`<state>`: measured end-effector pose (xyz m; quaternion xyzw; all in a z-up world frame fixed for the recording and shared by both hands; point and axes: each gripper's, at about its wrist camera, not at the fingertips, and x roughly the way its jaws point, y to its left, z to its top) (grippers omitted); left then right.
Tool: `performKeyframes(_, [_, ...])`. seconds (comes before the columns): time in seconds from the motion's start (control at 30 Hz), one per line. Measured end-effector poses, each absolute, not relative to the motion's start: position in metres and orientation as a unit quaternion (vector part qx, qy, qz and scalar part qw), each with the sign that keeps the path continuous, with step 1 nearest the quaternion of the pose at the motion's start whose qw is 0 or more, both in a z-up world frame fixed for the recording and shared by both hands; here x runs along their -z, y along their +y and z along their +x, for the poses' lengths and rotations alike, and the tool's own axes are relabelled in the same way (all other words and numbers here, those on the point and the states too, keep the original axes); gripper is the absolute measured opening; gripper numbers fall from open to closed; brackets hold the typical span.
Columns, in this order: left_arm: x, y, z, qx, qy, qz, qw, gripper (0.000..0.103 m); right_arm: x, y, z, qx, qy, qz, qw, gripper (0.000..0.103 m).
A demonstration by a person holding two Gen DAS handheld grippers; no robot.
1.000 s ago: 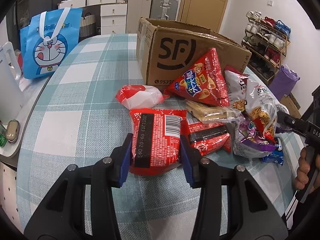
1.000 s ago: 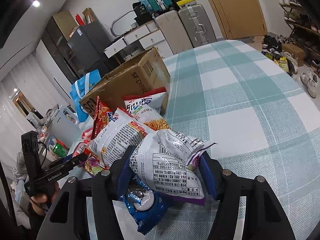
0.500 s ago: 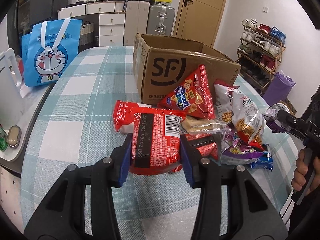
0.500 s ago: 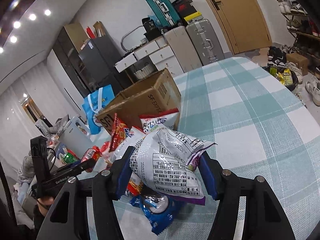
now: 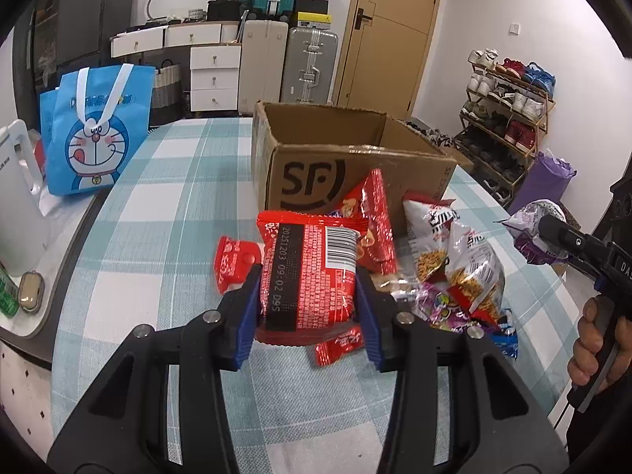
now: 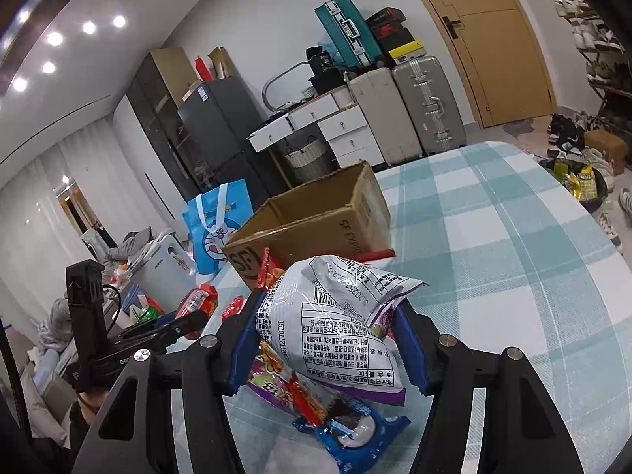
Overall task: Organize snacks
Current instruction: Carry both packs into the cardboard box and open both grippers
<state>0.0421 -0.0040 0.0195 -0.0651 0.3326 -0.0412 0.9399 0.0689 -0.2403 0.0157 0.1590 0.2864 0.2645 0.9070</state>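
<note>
My left gripper (image 5: 310,308) is shut on a red snack packet (image 5: 312,272) and holds it above the checked table (image 5: 166,213). My right gripper (image 6: 328,339) is shut on a white and purple snack bag (image 6: 335,328), also lifted; it shows at the right of the left wrist view (image 5: 533,233). An open SF cardboard box (image 5: 339,166) stands behind the pile; it also shows in the right wrist view (image 6: 316,221). Below lie several snacks: a red triangular bag (image 5: 371,213), a white noodle-snack bag (image 5: 454,252), a blue packet (image 6: 355,434).
A blue Doraemon bag (image 5: 94,130) stands at the table's far left. A white appliance (image 5: 15,197) and small items sit on a side counter at the left. A shoe rack (image 5: 509,118) and suitcases (image 5: 308,63) line the room behind.
Both grippers have risen with their packets, lifting them off the pile. The box's open top has come into view.
</note>
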Motion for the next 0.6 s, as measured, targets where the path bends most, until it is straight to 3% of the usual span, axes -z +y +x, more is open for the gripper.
performKeyframes(0.6, [-0.062,-0.012,0.080,0.041,0.302,-0.059,0.951,0.041,-0.058,-0.205,0.112,-0.288,0.274,0.151,0.905,0.062])
